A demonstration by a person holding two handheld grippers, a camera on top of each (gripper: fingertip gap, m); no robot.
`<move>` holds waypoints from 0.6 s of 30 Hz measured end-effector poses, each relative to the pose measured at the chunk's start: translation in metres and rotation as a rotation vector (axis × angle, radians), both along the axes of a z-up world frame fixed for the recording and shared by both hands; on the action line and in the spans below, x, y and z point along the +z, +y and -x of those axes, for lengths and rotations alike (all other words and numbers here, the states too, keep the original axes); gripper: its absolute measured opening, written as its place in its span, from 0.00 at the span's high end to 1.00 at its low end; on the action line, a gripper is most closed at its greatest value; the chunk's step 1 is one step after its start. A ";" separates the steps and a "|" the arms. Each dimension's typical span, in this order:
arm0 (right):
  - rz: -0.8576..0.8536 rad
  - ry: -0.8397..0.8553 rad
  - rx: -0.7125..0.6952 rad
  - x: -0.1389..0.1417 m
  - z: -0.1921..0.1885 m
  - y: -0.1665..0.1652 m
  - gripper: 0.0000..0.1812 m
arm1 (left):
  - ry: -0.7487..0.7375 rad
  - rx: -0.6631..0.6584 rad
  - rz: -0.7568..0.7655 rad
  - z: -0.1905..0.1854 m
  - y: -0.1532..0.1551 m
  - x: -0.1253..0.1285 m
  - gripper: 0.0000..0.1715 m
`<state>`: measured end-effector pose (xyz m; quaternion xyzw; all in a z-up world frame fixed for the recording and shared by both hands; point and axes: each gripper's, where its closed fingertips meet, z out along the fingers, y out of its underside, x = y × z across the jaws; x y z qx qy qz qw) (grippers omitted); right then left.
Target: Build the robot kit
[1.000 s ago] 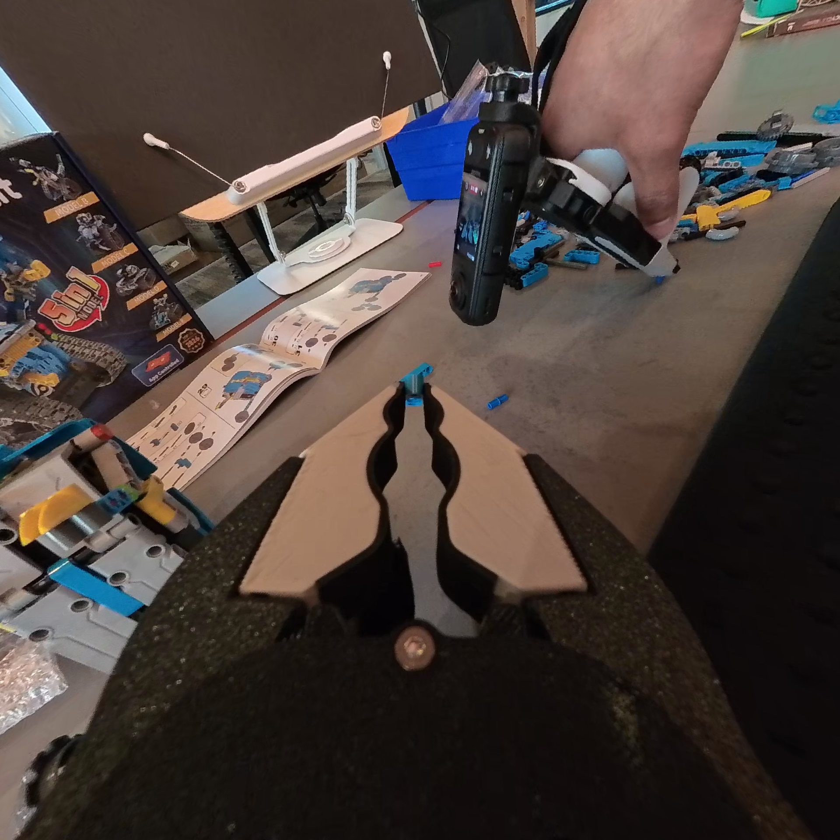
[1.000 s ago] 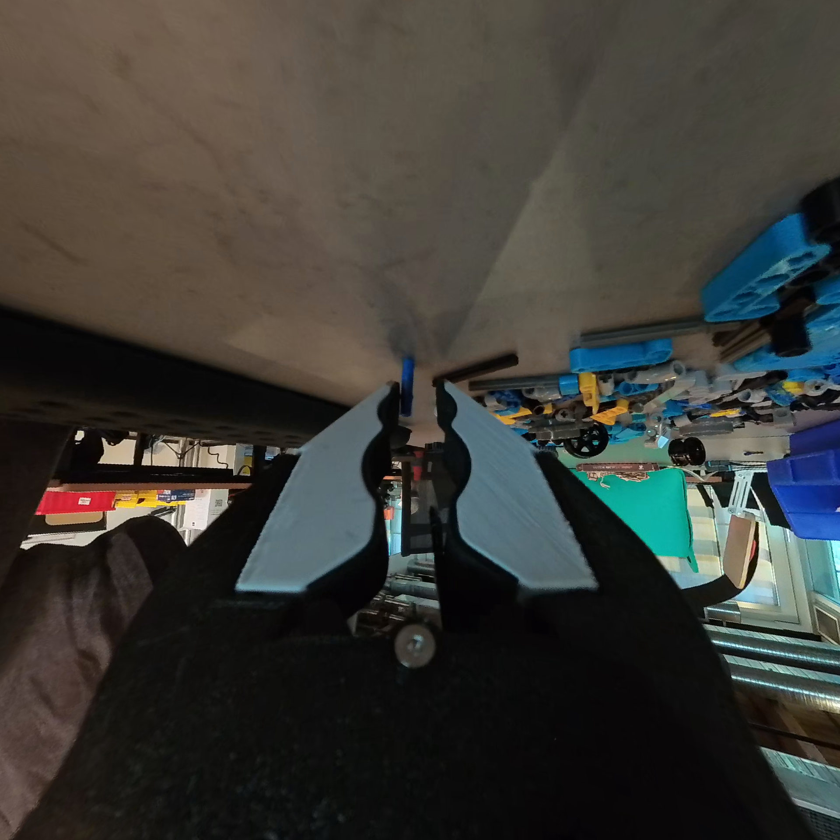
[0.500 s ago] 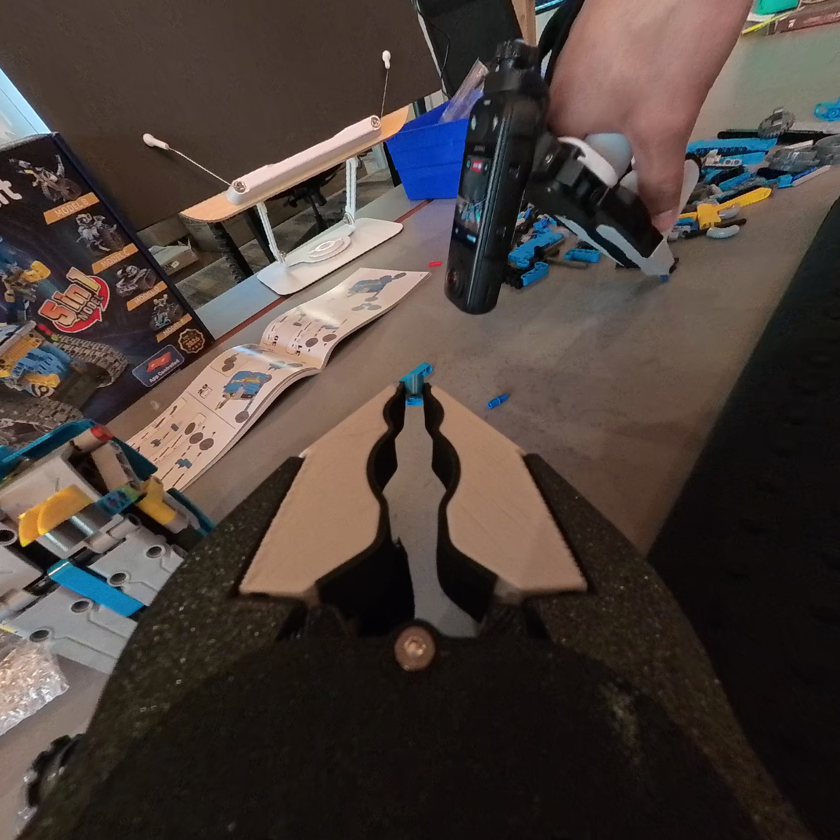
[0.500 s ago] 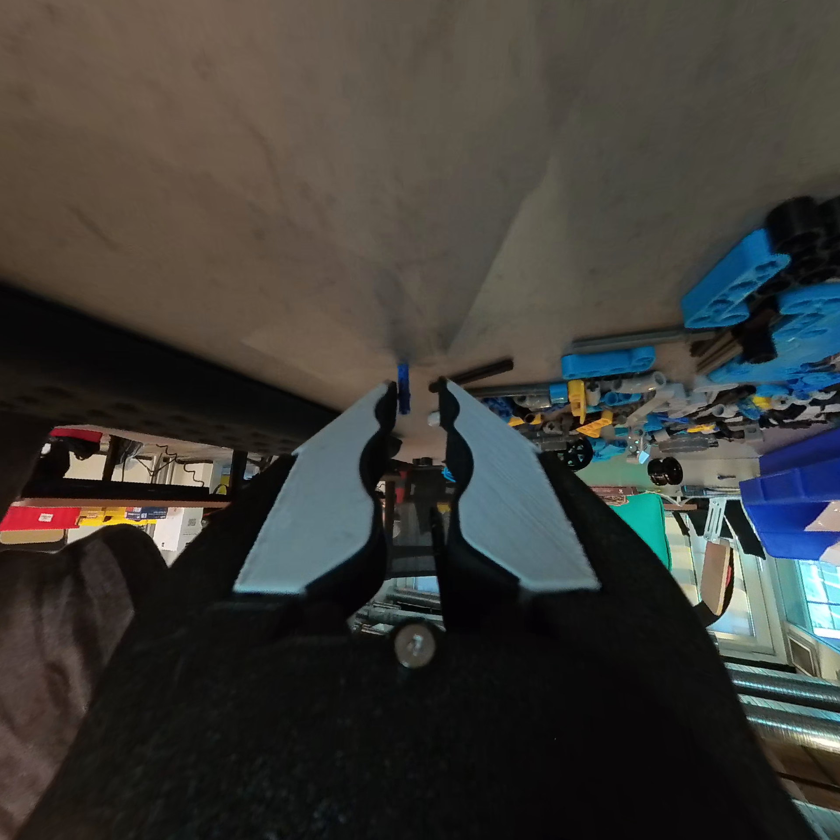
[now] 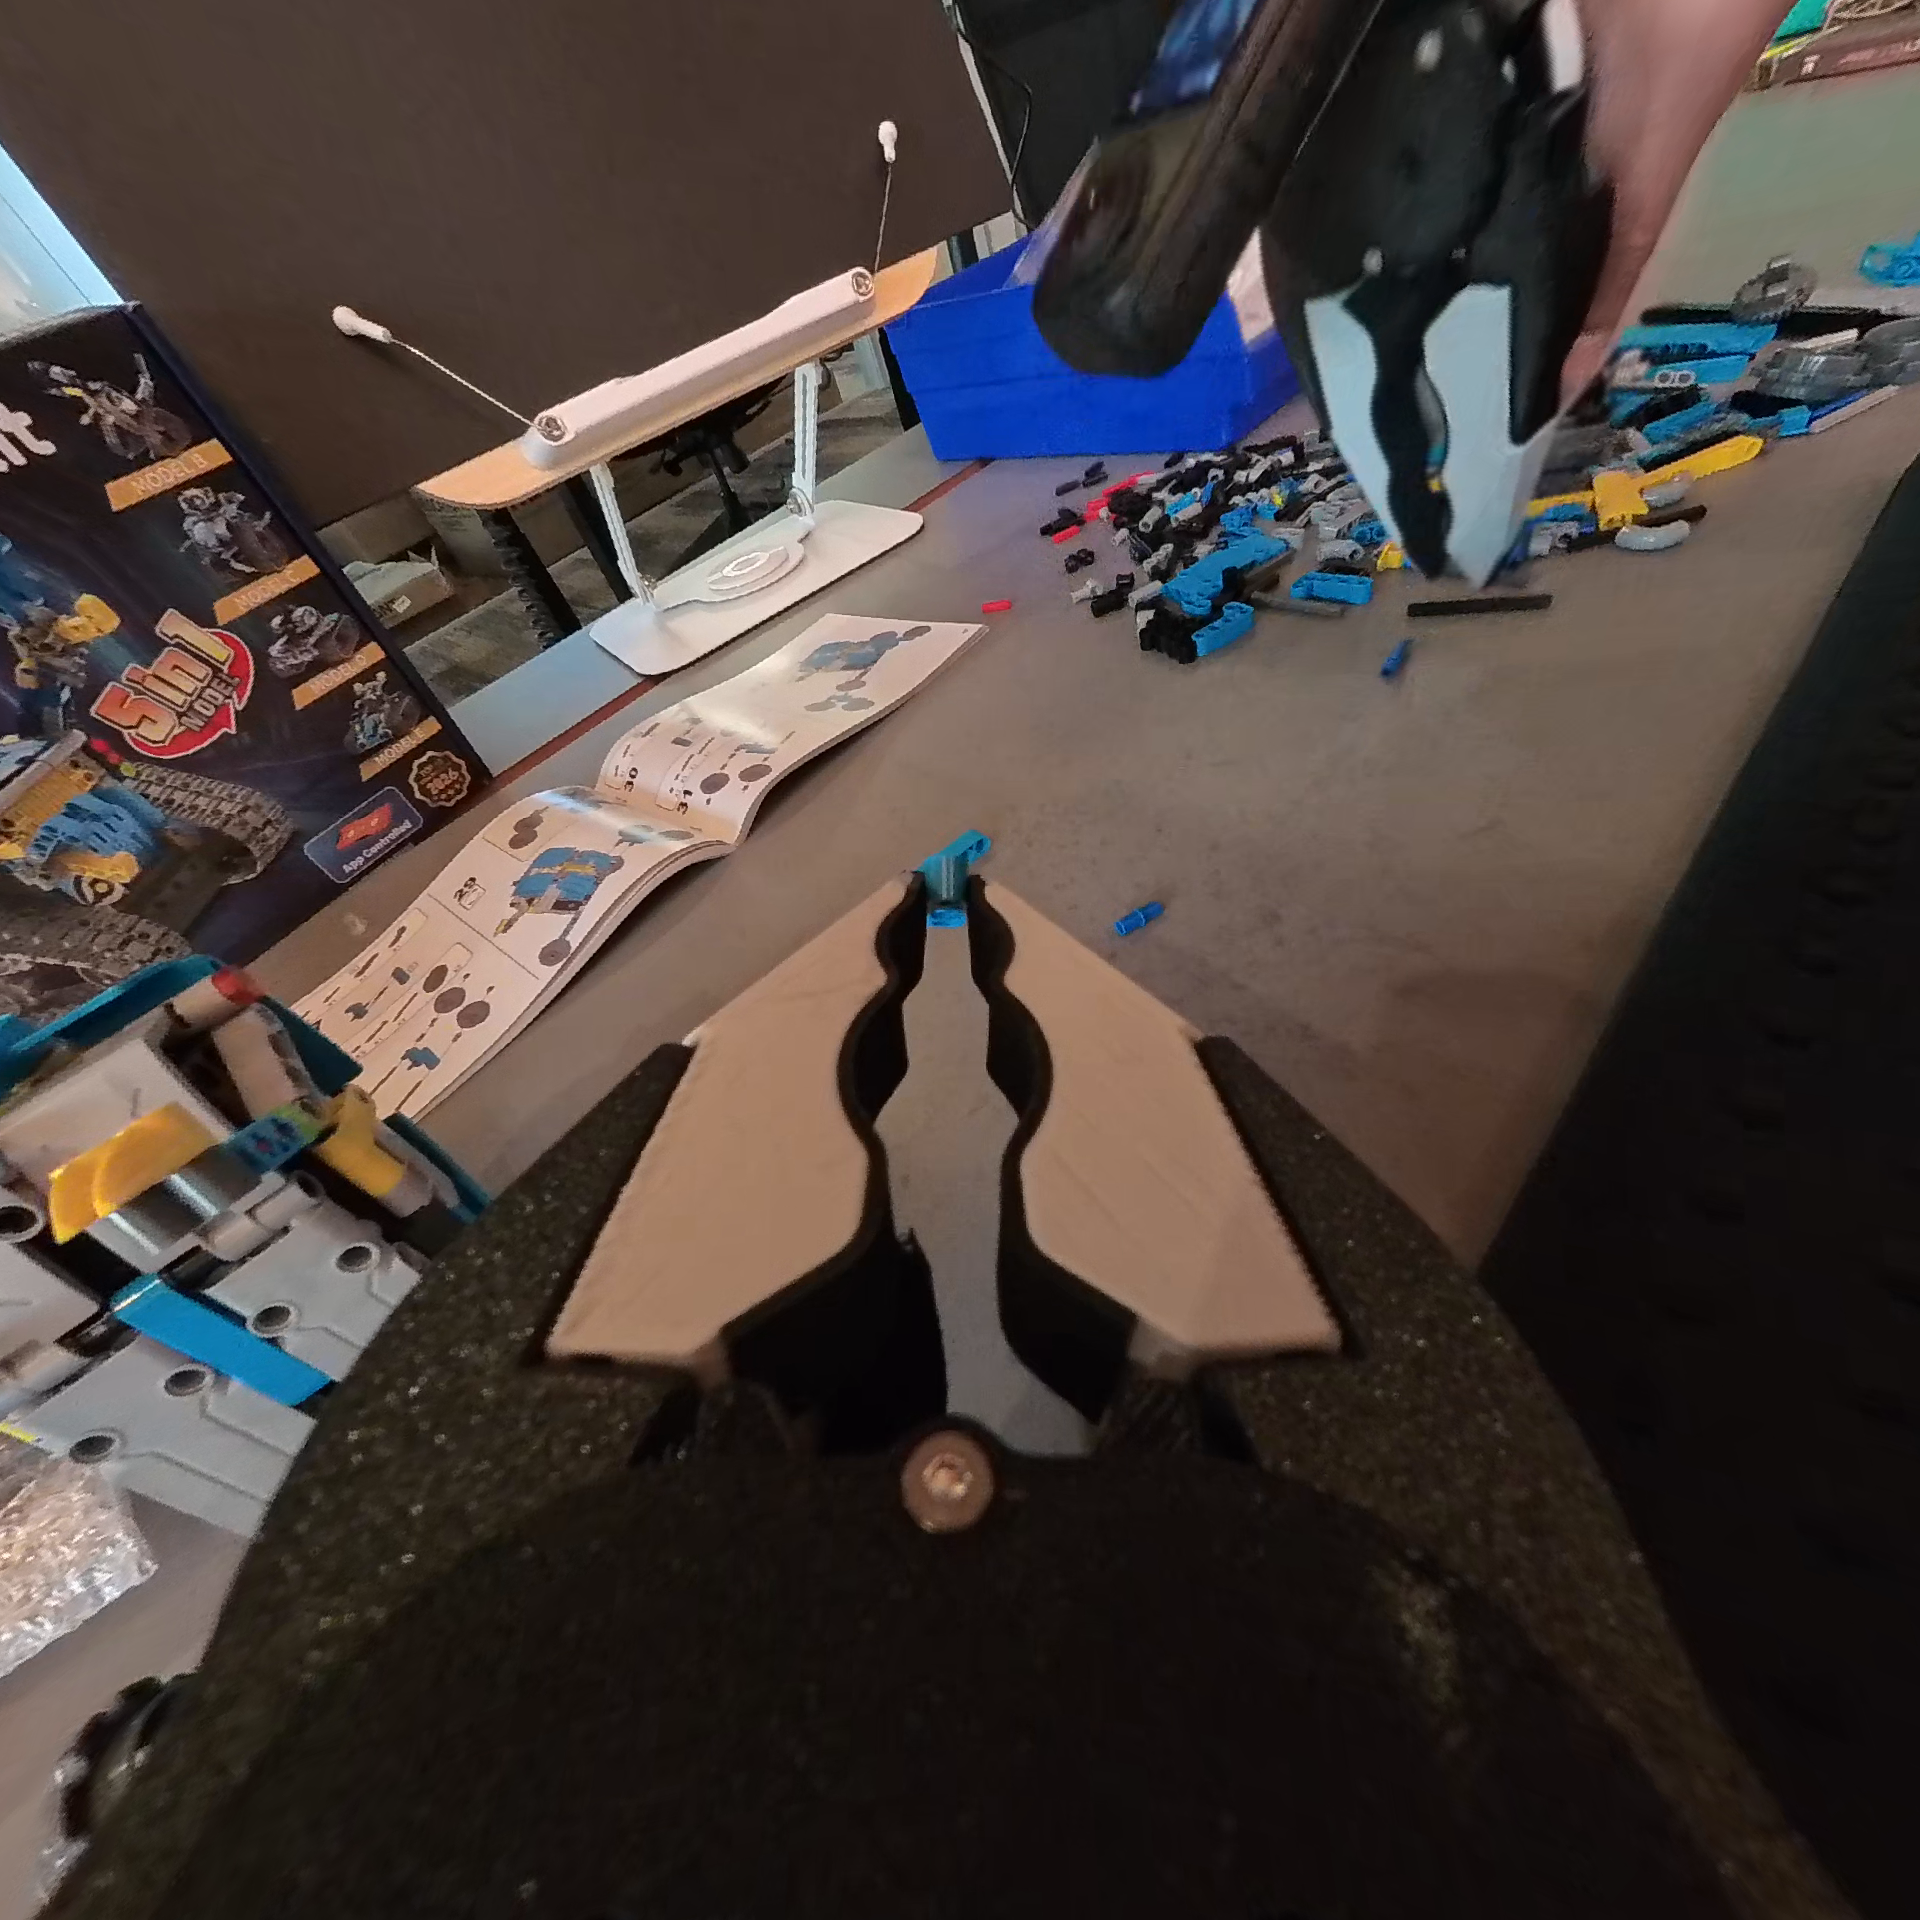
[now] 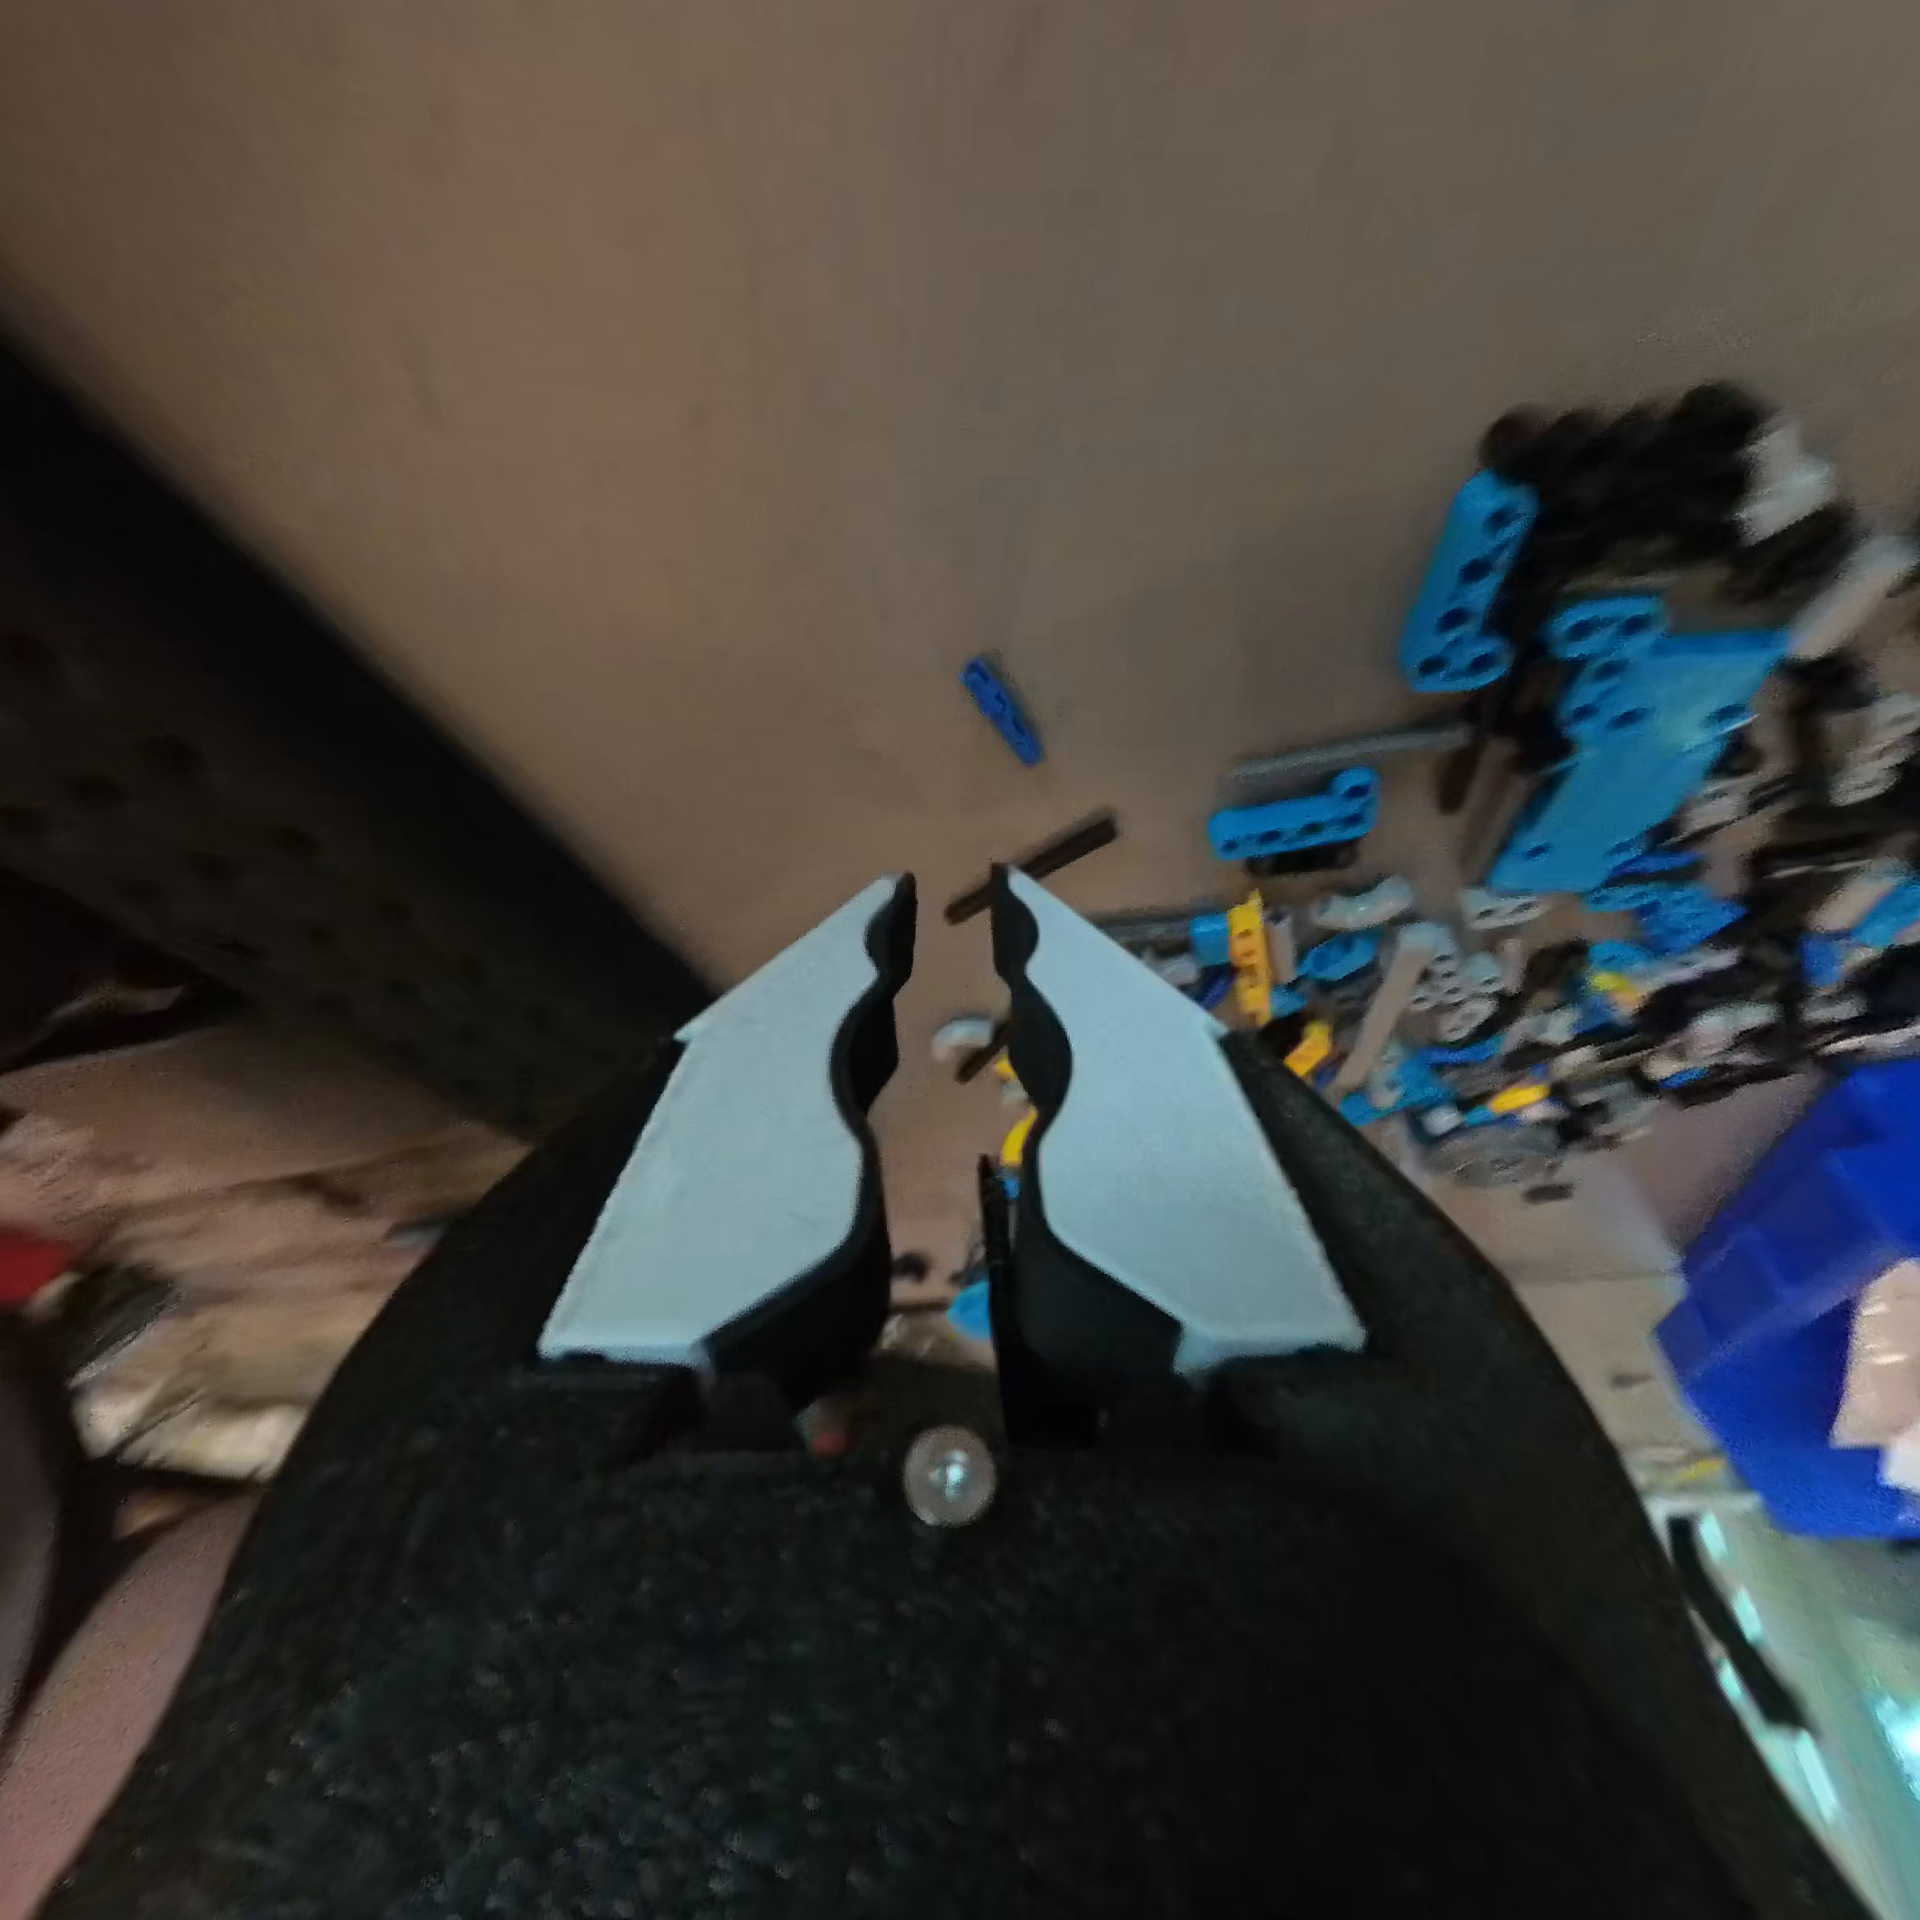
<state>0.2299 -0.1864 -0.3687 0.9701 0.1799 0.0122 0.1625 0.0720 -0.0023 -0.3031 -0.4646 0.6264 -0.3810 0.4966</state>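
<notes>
In the left wrist view we see our left hand-held gripper (image 5: 948, 896) nearly closed, its 2 tips pinching a small light-blue building piece (image 5: 952, 873) just above the grey counter (image 5: 1299, 831). A tiny blue pin (image 5: 1139, 918) lies on the counter just to its right, and an open instruction booklet (image 5: 665, 810) lies to its left – beyond that stands a printed toy box (image 5: 197, 644). A half-built model (image 5: 197, 1226) sits at the left edge. Our right hand-held gripper (image 6: 952, 894) hangs above the counter with a narrow gap between its tips and nothing in it. A dark-blue beam (image 6: 1002, 711) lies on the counter beyond those tips, a black axle (image 6: 1039, 858) nearer, and a heap of loose parts (image 6: 1558, 883) to the right, beside a blue bin (image 6: 1808, 1351)
</notes>
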 end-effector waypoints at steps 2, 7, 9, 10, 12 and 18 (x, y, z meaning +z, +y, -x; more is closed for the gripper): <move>-0.081 0.007 0.083 0.001 0.001 0.011 0.94 | 0.004 0.000 -0.003 -0.001 0.000 -0.001 0.96; 0.118 -0.144 0.186 -0.005 -0.009 0.020 0.92 | 0.008 0.001 -0.020 -0.002 -0.002 -0.002 0.96; 0.162 -0.213 0.251 -0.011 -0.016 0.033 0.91 | 0.003 0.003 -0.024 -0.001 -0.001 0.000 0.96; 0.204 -0.215 0.244 -0.013 -0.015 0.033 0.91 | 0.001 0.004 -0.023 0.000 -0.001 0.000 0.96; 0.316 -0.231 0.205 -0.013 -0.016 0.022 0.89 | -0.001 0.005 -0.019 0.001 -0.001 0.000 0.96; 0.420 -0.263 0.186 -0.009 -0.011 0.017 0.87 | -0.003 0.005 -0.014 0.001 0.000 0.001 0.96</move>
